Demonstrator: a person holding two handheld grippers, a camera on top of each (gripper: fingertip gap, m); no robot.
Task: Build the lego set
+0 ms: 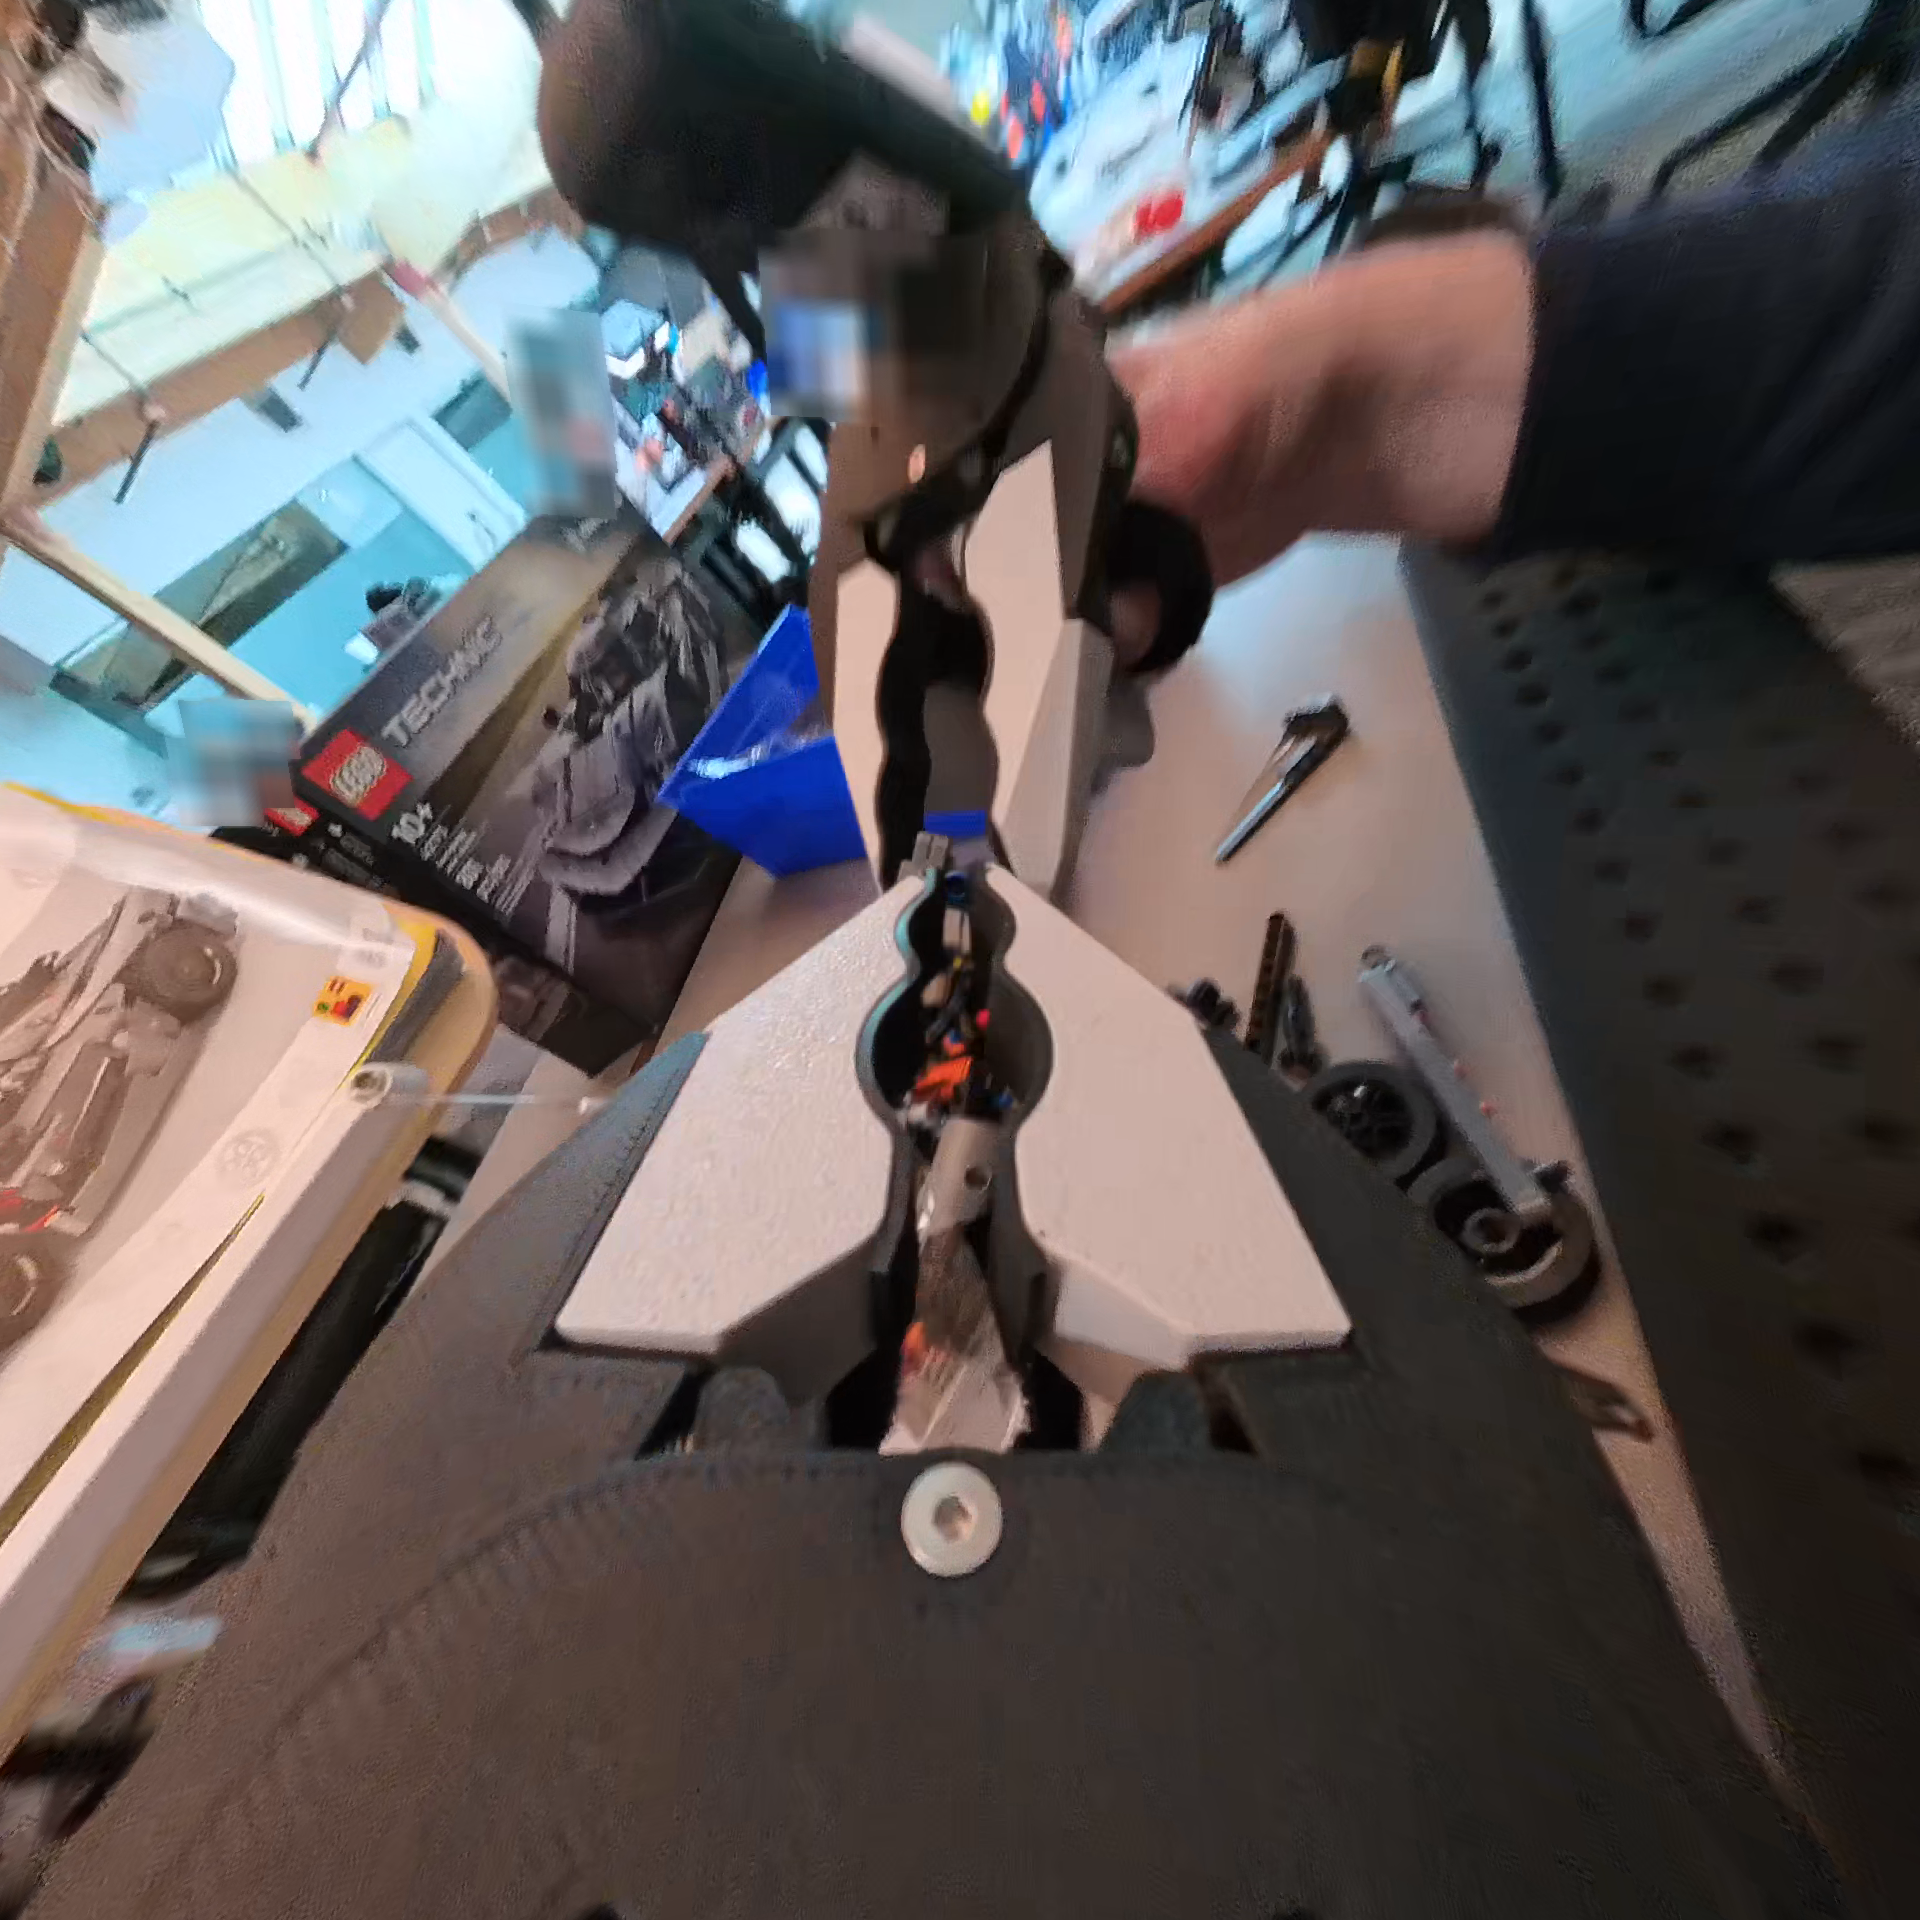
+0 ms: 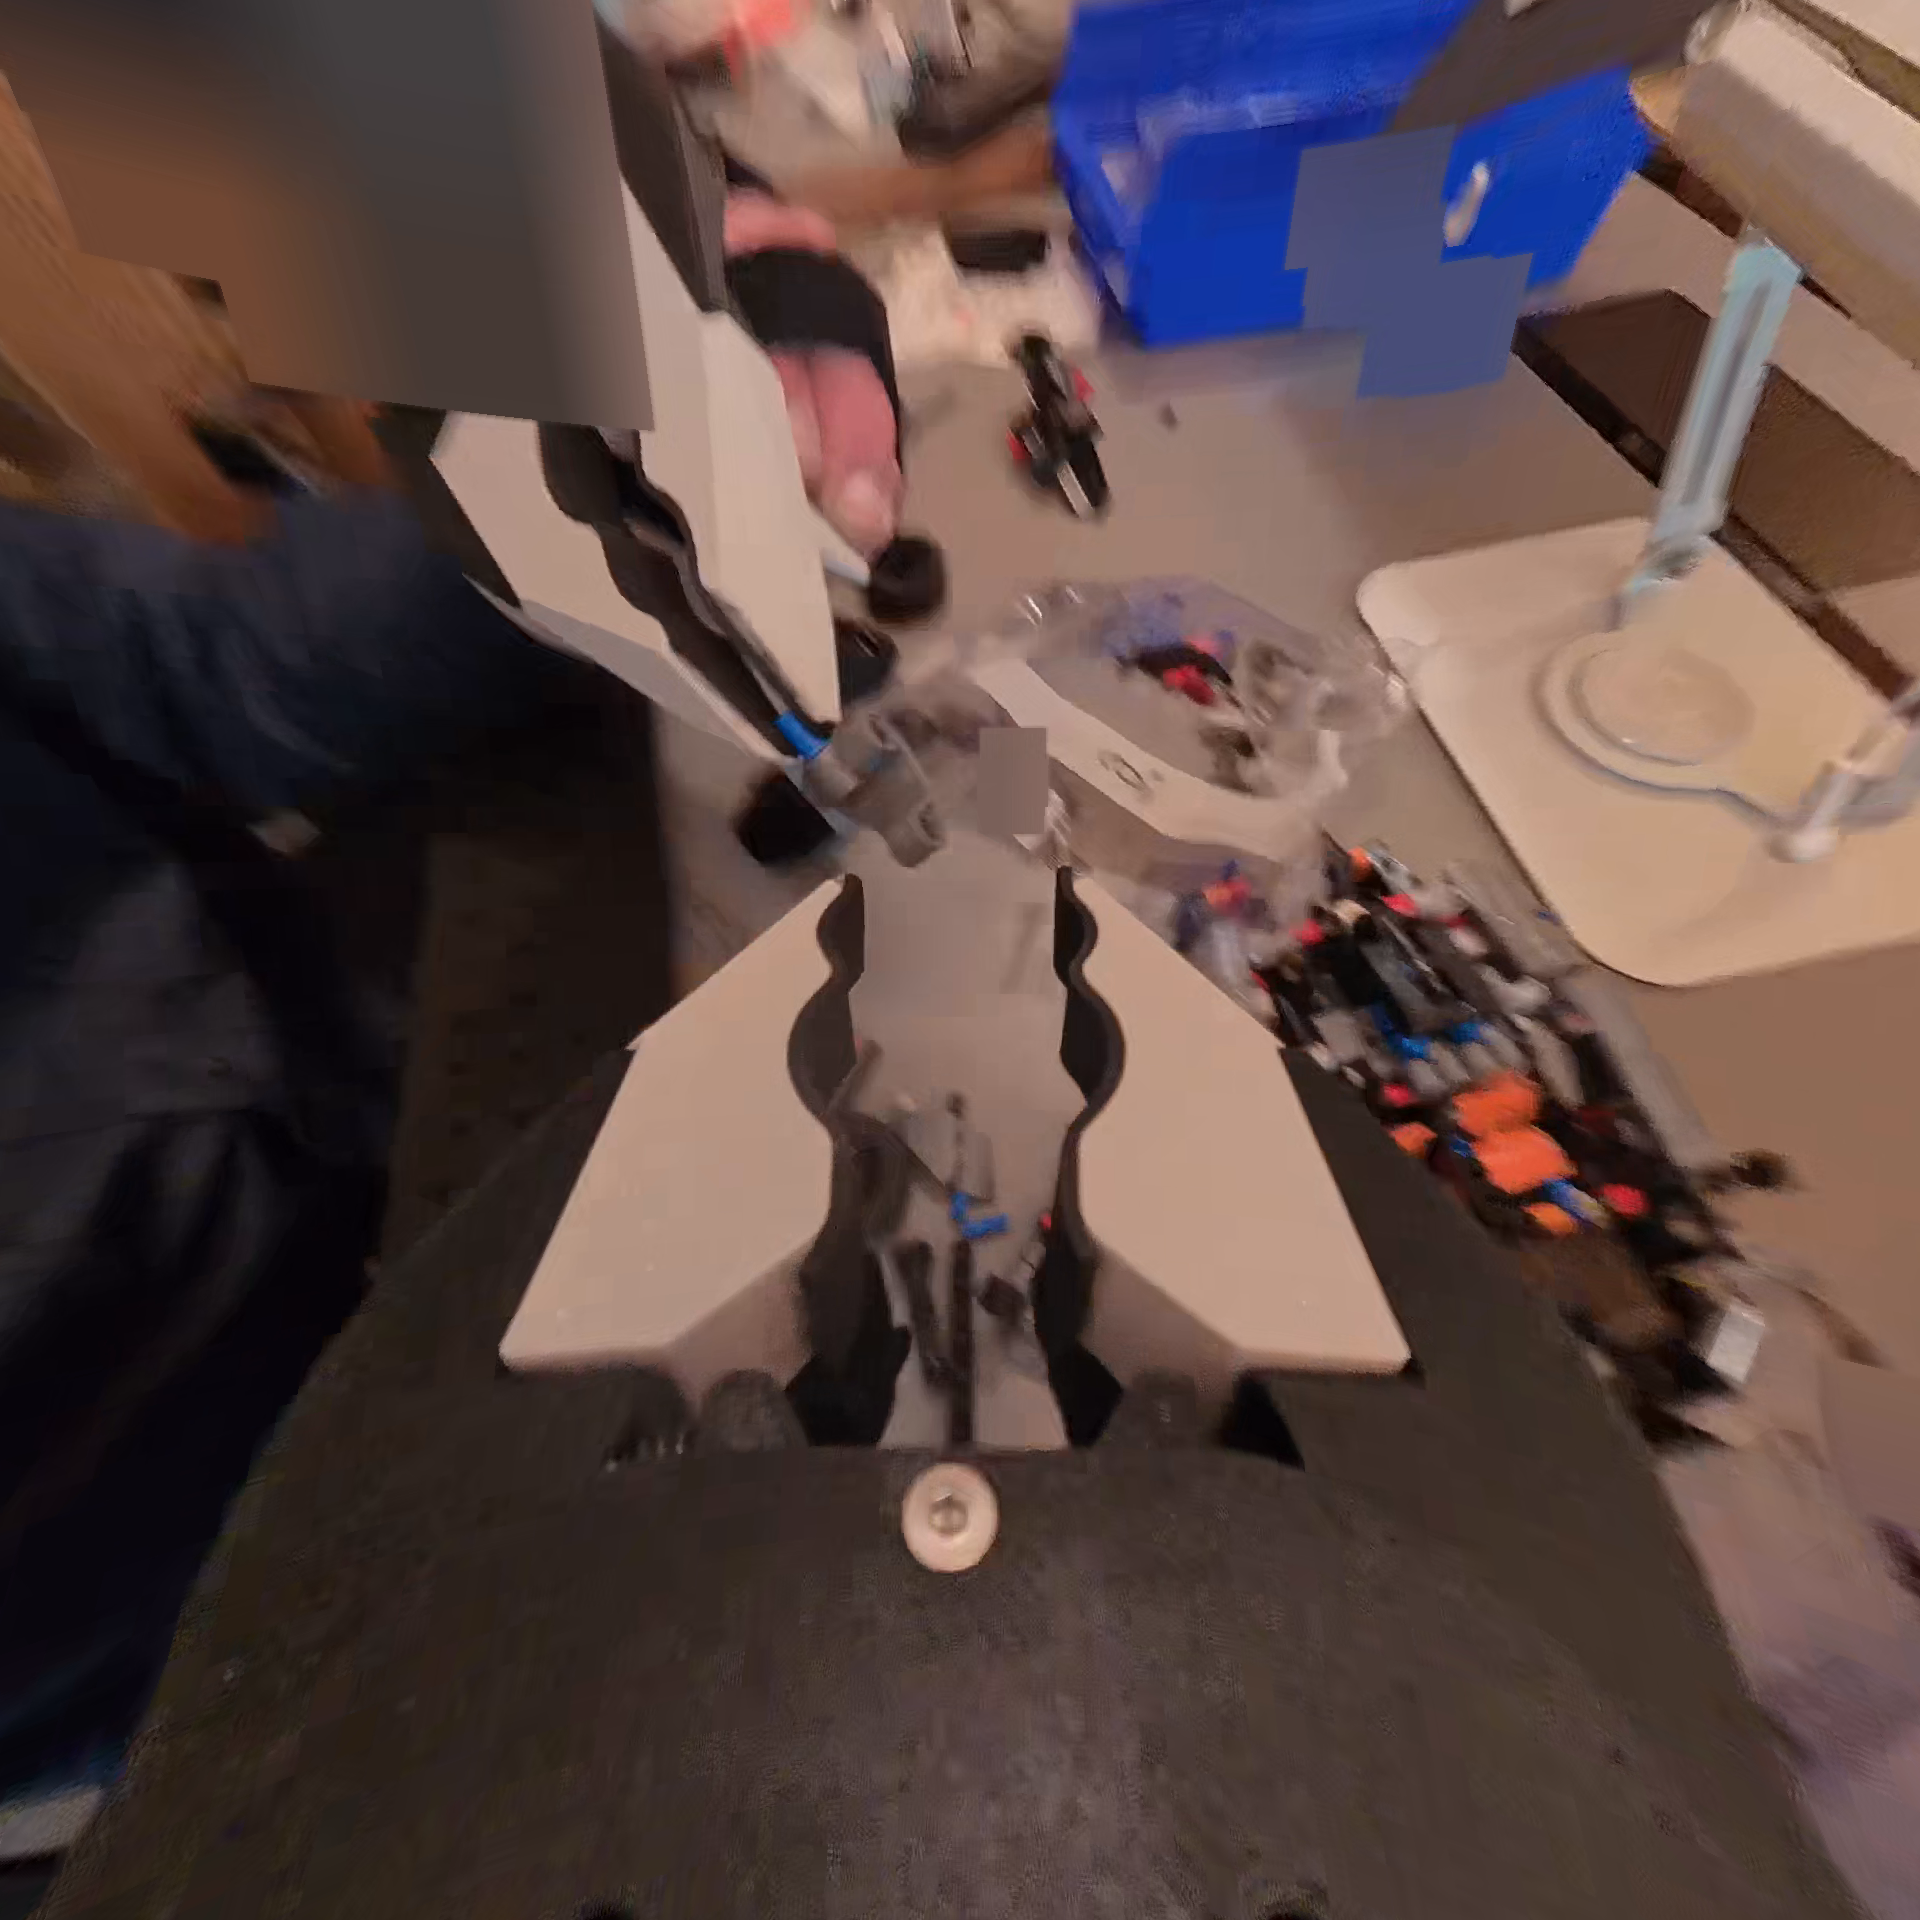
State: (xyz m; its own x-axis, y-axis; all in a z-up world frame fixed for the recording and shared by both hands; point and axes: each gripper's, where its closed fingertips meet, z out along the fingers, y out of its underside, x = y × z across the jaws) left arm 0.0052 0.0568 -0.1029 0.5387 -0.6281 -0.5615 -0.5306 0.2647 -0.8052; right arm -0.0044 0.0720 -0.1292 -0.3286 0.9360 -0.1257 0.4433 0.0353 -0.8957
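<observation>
My left gripper (image 1: 948,883) is shut on a small grey lego piece (image 1: 935,857) with blue pins, pinched at the fingertips. In the right wrist view the same piece (image 2: 878,795) sticks out of the left gripper (image 2: 805,753) at the upper left. My right gripper (image 2: 961,899) is open and empty, its tips just below that piece. In the left wrist view the right gripper (image 1: 940,748) points down at the left gripper's tip. Loose small lego parts (image 2: 935,1226) lie on the table under my right gripper.
A half-built lego model (image 2: 1475,1091) and a clear parts bag (image 2: 1174,675) lie to the right. A blue bin (image 1: 769,769), the lego box (image 1: 499,748), the instruction booklet (image 1: 156,1039), black wheels (image 1: 1371,1112) and a black perforated mat (image 1: 1714,935) surround them. A white stand base (image 2: 1662,748) is at the far right.
</observation>
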